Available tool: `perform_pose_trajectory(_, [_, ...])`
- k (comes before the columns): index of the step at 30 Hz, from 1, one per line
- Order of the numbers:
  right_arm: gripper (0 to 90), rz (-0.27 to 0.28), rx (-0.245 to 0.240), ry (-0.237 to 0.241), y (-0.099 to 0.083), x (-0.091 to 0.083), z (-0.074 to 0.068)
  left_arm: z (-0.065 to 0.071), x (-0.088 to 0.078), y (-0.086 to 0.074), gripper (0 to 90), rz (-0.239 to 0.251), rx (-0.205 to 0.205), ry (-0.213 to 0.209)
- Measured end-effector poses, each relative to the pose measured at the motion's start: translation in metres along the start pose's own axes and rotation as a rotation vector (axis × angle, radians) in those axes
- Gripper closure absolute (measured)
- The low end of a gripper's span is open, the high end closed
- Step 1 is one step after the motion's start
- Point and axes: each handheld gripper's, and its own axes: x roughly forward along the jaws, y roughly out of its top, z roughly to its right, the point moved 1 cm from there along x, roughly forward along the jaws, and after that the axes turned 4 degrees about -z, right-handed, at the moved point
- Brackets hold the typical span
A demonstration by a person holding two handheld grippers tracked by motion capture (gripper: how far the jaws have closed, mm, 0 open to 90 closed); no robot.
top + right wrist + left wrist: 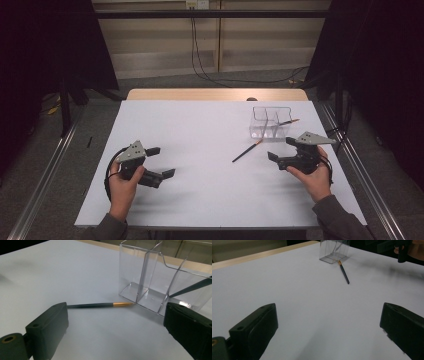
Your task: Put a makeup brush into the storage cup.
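Dark grey-olive sleeves are worn on both forearms. Each black claw, the left claw (157,162) and the right claw (282,149), is topped by a grey three-cornered plate, and a black cable is looped beside the left one. Thick, blocky black jaws with small round holes are seen in the gripper views.

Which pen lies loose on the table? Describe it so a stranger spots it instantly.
Find the clear divided holder at the white table's far right. The dark pen lies flat in front, its gold end touching the holder's base; the other pen leans inside.

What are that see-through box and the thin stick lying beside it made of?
The box looks like clear, glossy hard plastic, probably acrylic: the table shows through and its edges glint. The stick has a dark matte shaft and a shiny gold, metal-looking end; the shaft's material is unclear.
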Motion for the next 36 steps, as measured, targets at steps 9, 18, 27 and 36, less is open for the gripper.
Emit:
perform_pose_trajectory(9, [5.3, -0.053, -0.016, 0.032, 0.007, 0.011, 0.002, -0.001, -0.001, -0.001, 1.4, 0.001, -0.001, -0.001])
perform_pose_trajectory(18, [5.8, -0.076, -0.026, 0.063, 0.014, 0.019, 0.006, -0.001, -0.002, -0.001, 1.4, 0.007, -0.004, -0.006])
perform_pose_trajectory(27, [6.5, -0.125, -0.067, 0.09, 0.024, 0.029, 0.005, -0.002, -0.002, -0.001, 1.4, 0.01, -0.006, -0.005])
perform_pose_trajectory(36, [7.9, -0.182, -0.114, 0.117, 0.031, 0.038, 0.004, -0.002, -0.003, -0.001, 1.4, 0.009, -0.01, -0.002])
